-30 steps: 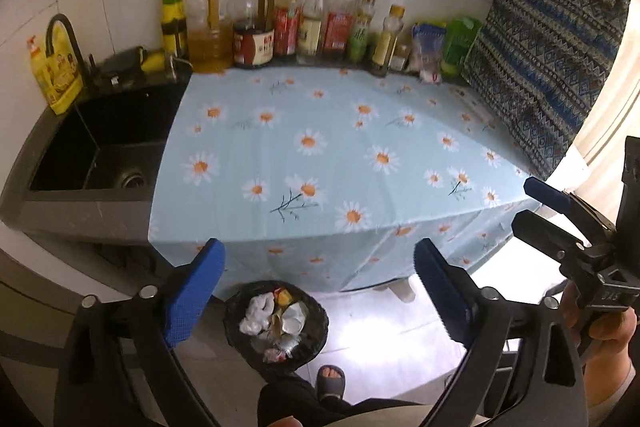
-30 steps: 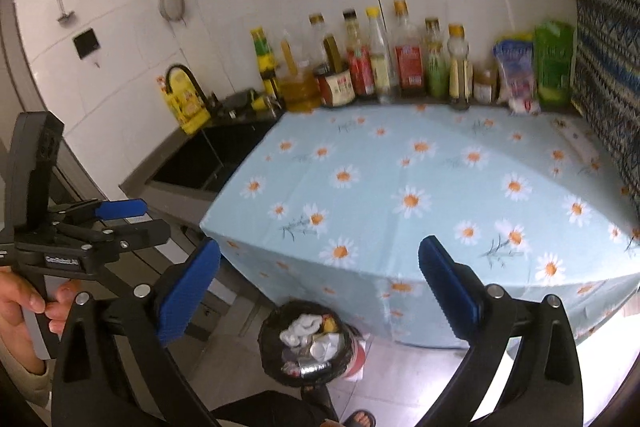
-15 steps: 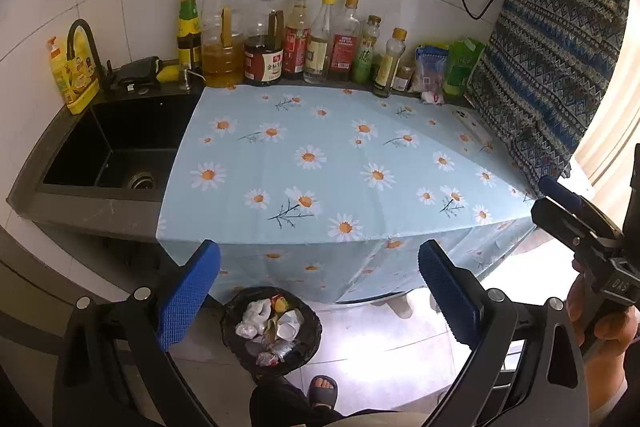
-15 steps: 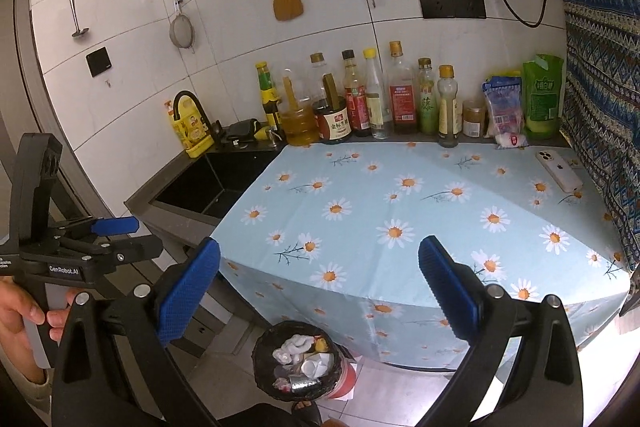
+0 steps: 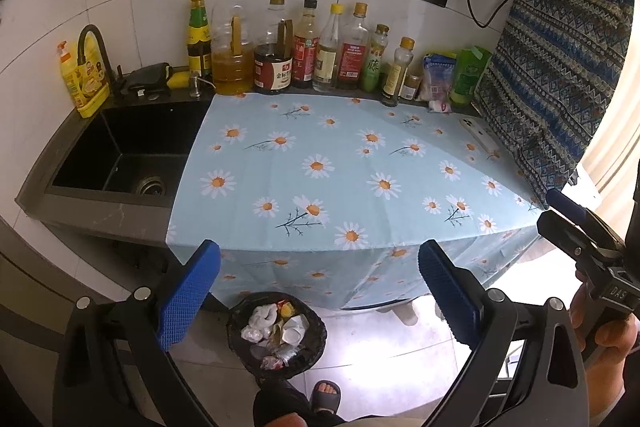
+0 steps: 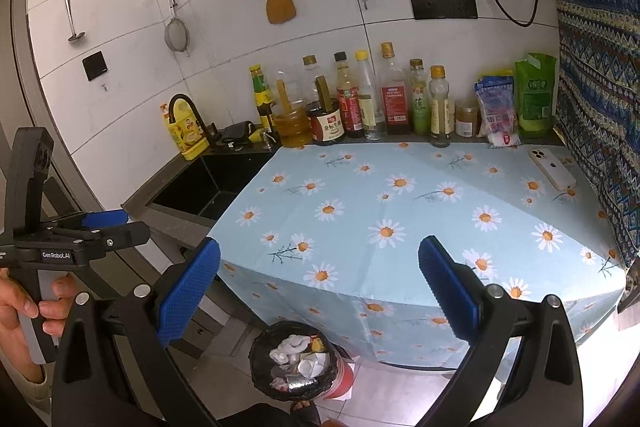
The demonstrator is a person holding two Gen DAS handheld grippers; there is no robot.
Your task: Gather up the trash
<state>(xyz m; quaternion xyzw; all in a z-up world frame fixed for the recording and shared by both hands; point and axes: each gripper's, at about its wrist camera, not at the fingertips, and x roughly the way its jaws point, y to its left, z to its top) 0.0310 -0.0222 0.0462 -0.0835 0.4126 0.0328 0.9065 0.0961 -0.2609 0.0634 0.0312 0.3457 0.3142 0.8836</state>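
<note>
A black-lined trash bin (image 5: 310, 351) stands on the floor in front of the counter, filled with crumpled white paper and wrappers (image 5: 276, 327); it also shows in the right wrist view (image 6: 260, 347). My left gripper (image 5: 318, 291) is open and empty, held back from the counter above the bin. My right gripper (image 6: 318, 287) is open and empty, also back from the counter. Each gripper shows in the other's view, the right one (image 5: 568, 219) and the left one (image 6: 108, 227). The daisy tablecloth (image 5: 340, 179) bears no loose trash that I can see.
A row of sauce and oil bottles (image 5: 304, 51) and packets (image 5: 468, 75) line the back wall. A white phone (image 6: 552, 171) lies at the cloth's right. A black sink (image 5: 120, 155) with faucet is left. A patterned curtain (image 5: 560, 67) hangs right. A foot (image 5: 326, 393) stands by the bin.
Both grippers have pulled back and risen from the counter, so more of the wall and counter shows. Both stay open and empty.
</note>
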